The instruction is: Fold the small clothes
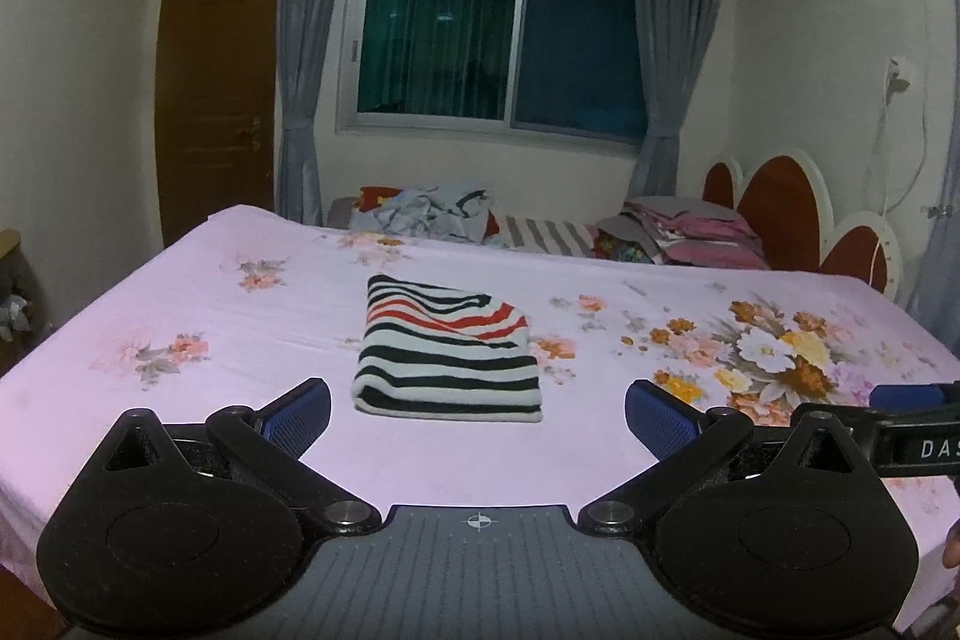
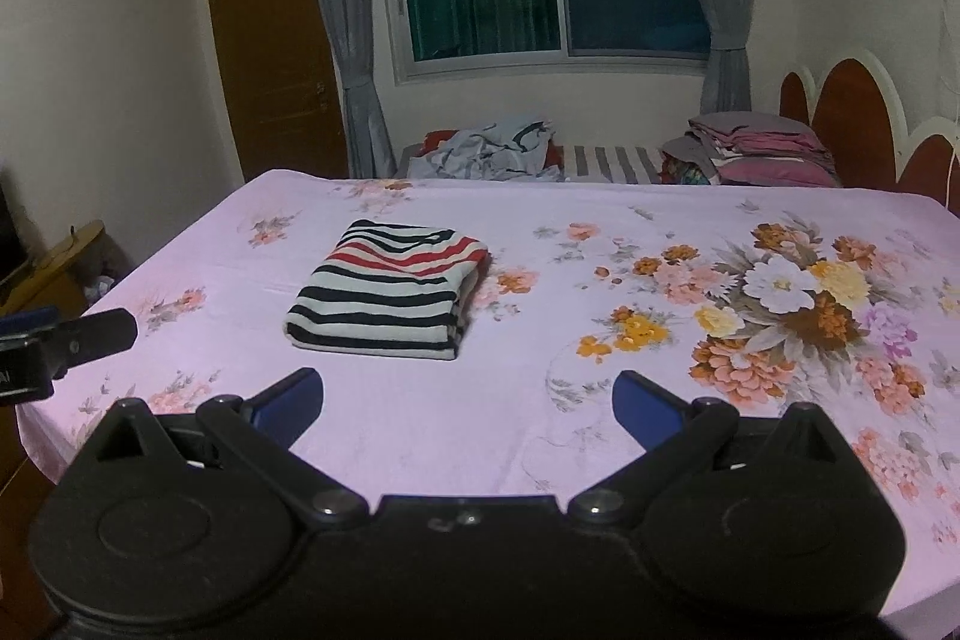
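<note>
A striped garment (image 1: 447, 349), black, white and red, lies folded into a neat rectangle on the pink floral bed sheet (image 1: 240, 316). It also shows in the right wrist view (image 2: 387, 289). My left gripper (image 1: 477, 415) is open and empty, hovering just short of the garment's near edge. My right gripper (image 2: 468, 403) is open and empty, to the right of the garment and nearer than it. Part of the right gripper shows at the right edge of the left wrist view (image 1: 918, 415). Part of the left gripper shows at the left edge of the right wrist view (image 2: 66, 340).
A heap of unfolded clothes (image 1: 432, 214) and a stack of folded bedding (image 1: 690, 235) lie beyond the bed's far edge. A scalloped headboard (image 1: 786, 214) stands at the right. A window with grey curtains (image 1: 498, 40) and a brown door (image 1: 216, 88) are behind.
</note>
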